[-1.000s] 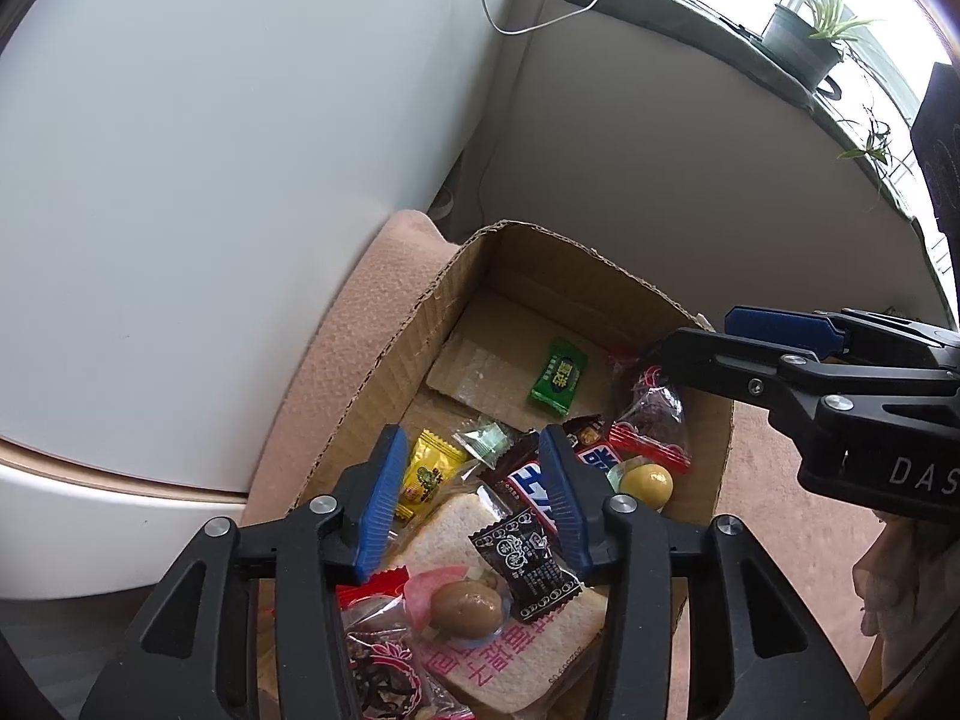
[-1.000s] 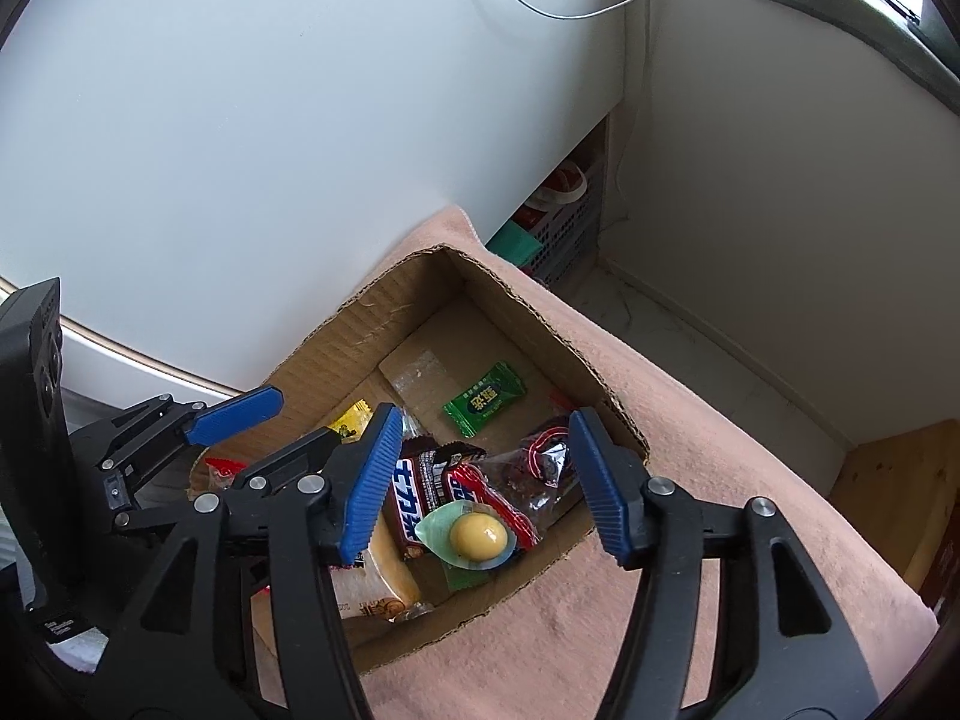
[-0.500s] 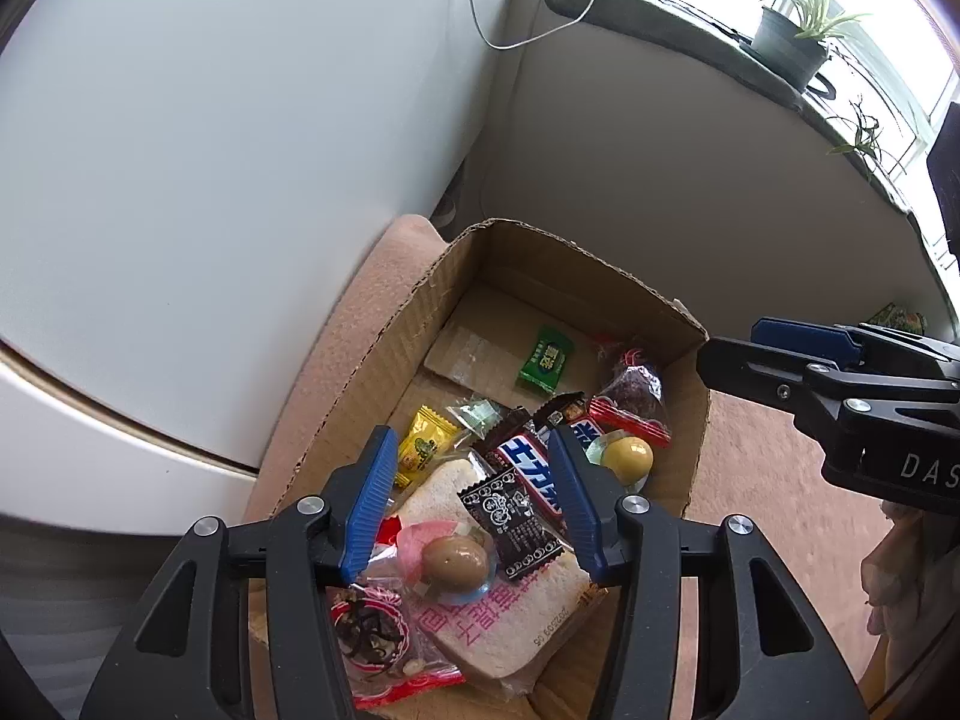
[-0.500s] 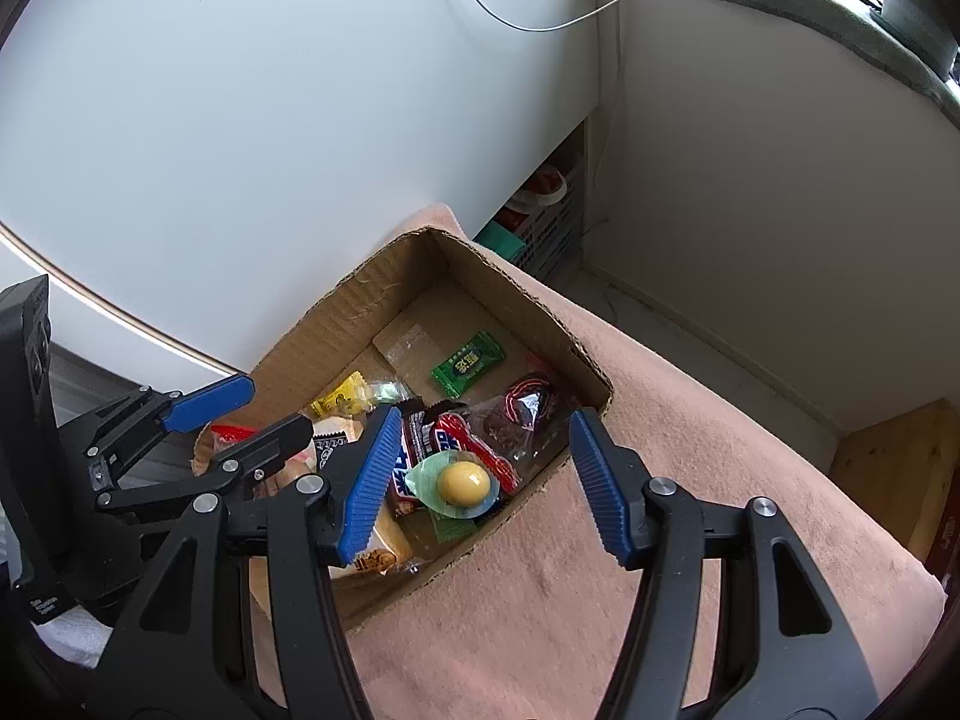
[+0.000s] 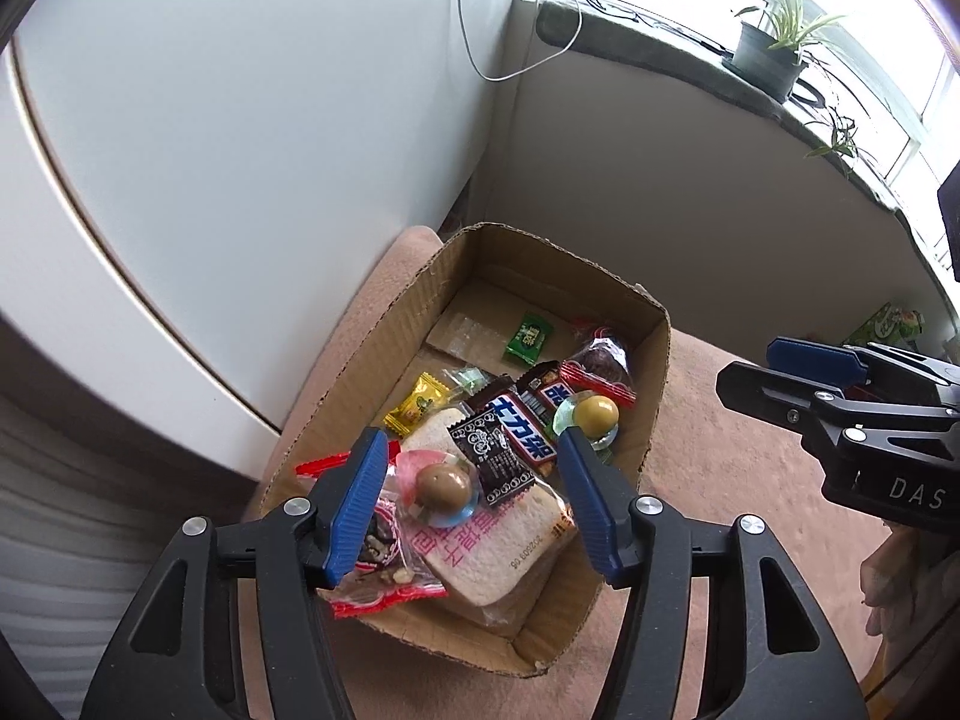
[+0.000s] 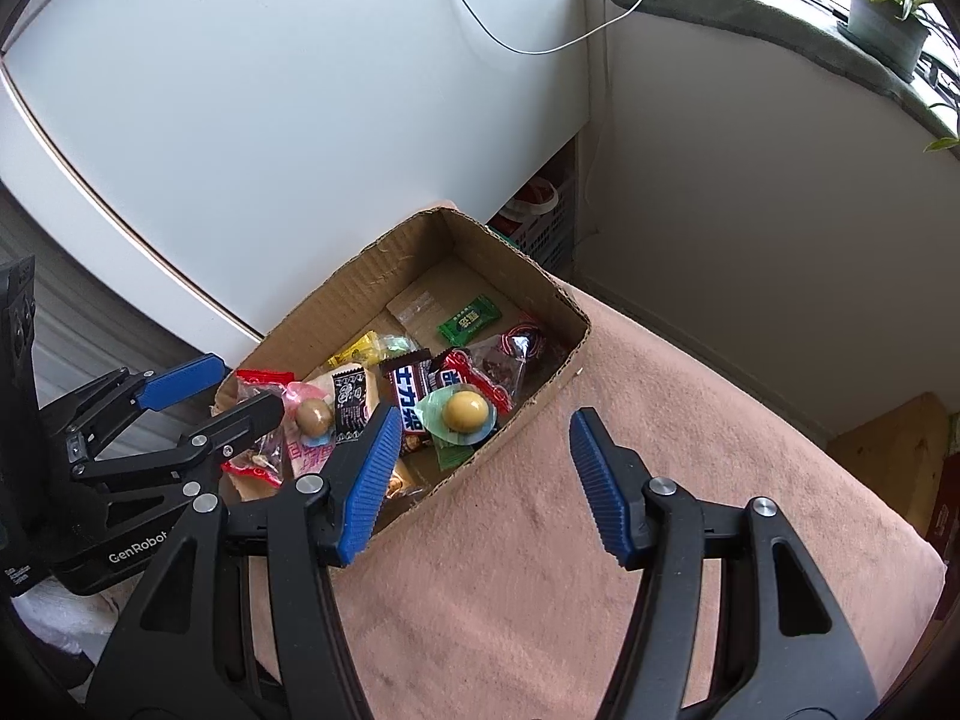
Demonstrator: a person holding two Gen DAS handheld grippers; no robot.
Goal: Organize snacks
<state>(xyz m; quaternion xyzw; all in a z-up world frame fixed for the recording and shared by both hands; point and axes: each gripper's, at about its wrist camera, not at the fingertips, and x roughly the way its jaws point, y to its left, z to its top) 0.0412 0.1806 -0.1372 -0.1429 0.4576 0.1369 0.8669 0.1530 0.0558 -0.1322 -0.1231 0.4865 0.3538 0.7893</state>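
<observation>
**A:** What's the room like from where you sit?

**B:** I see a white wall, a sill with a potted plant (image 5: 768, 54) at two o'clock, and a pink blanket (image 6: 600, 510) spread under everything. On it stands an open cardboard box (image 5: 654, 372) holding the snacks.

**A:** Where's your left claw?

**B:** My left gripper (image 5: 474, 504) hangs over the near end of the box. Its jaws have just been opening and grip nothing. Between them, in the left view, I see a bread pack (image 5: 498, 552) with a brown egg (image 5: 443, 486) and a black sachet (image 5: 492, 468) lying on top. A red nut bag (image 5: 384, 570) sits at seven o'clock, behind the left finger.

**A:** And the right?

**B:** My right gripper (image 6: 486, 480) is parted about halfway, empty, over bare blanket. The box lies at ten o'clock from it. A yellow egg (image 6: 463, 410) and a chocolate bar (image 6: 411, 402) show just past its left finger.

**A:** Anything deeper in the box?

**B:** A green candy (image 5: 528, 339) toward twelve o'clock and a yellow candy (image 5: 417, 405) near the left wall.
</observation>
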